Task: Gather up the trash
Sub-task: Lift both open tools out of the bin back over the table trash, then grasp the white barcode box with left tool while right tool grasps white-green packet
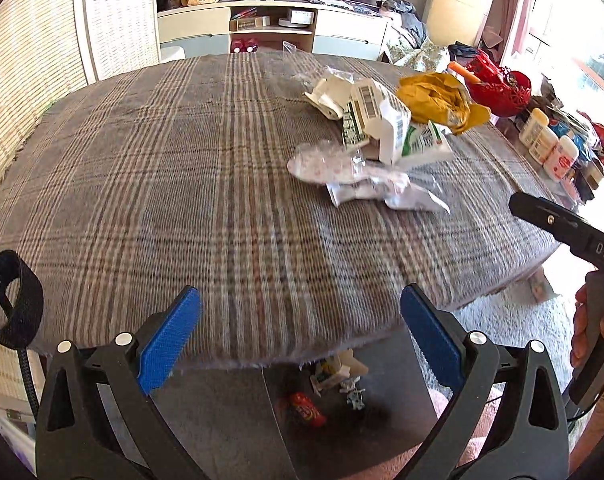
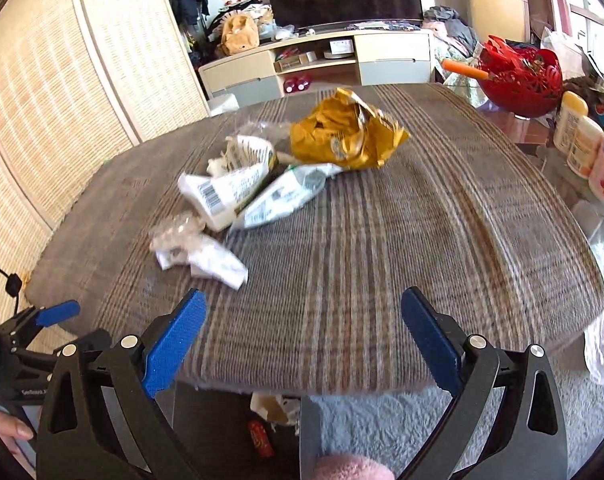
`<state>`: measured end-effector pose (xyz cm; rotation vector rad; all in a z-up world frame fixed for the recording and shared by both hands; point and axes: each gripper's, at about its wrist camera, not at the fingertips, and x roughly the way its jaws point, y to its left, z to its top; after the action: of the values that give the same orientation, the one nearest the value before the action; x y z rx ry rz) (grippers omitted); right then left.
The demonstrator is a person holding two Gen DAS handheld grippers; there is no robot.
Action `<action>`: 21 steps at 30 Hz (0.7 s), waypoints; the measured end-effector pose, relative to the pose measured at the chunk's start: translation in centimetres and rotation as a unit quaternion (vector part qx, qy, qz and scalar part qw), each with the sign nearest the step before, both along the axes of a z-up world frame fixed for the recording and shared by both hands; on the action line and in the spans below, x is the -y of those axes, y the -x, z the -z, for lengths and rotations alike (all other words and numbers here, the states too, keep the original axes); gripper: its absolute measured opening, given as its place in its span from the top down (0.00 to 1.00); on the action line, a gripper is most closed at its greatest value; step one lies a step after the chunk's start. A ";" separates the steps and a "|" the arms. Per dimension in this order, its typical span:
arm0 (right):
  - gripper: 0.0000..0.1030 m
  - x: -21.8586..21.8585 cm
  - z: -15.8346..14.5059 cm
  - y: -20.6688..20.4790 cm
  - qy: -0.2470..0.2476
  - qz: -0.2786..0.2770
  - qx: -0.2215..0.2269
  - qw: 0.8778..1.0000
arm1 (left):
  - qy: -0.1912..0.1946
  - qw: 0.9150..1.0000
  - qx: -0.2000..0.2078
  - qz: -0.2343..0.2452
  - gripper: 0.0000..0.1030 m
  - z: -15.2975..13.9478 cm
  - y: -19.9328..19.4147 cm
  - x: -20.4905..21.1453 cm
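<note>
A heap of trash lies on the plaid-covered table [image 1: 162, 184]: a crumpled yellow bag [image 1: 437, 100] [image 2: 343, 132], torn white and green cartons [image 1: 381, 120] [image 2: 258, 188], and clear and white wrappers [image 1: 357, 178] [image 2: 200, 252]. My left gripper [image 1: 300, 320] hangs open at the table's near edge, short of the heap, nothing between its blue pads. My right gripper [image 2: 302, 320] is open too, near the same edge, with the wrappers ahead to its left. More trash, including a red wrapper [image 1: 307, 410] [image 2: 260, 438], lies in a dark bin below the edge.
A red openwork bowl [image 2: 519, 76] and several white bottles [image 2: 589, 152] stand on a glass surface at the right. A TV cabinet [image 2: 321, 60] is beyond the table, woven panels on the left, pale carpet [image 2: 381, 420] below. A hand [image 1: 593, 332] holds the right tool.
</note>
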<state>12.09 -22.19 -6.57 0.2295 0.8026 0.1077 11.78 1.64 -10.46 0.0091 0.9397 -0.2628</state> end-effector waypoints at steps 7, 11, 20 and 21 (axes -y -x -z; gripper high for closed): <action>0.32 -1.3 -0.2 -5.1 -0.018 -0.028 -0.006 0.999 | -0.005 1.000 0.005 0.006 0.08 -0.5 -3.3 0.9; 0.55 -2.7 0.7 -7.1 -0.029 -0.047 -0.022 0.998 | -0.009 1.000 0.011 0.015 0.08 -0.9 -4.6 1.6; 0.85 -3.0 2.0 -8.5 -0.037 -0.060 -0.035 0.997 | -0.013 0.999 0.011 0.031 0.08 -0.9 -6.7 2.9; 0.89 -2.6 1.8 -8.4 -0.032 -0.057 -0.034 0.997 | -0.012 0.999 0.012 0.032 0.08 -0.9 -6.9 3.1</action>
<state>20.53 -19.60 -8.37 0.2488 0.8803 0.2350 18.65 -1.46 -9.55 0.0642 0.9196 -0.3104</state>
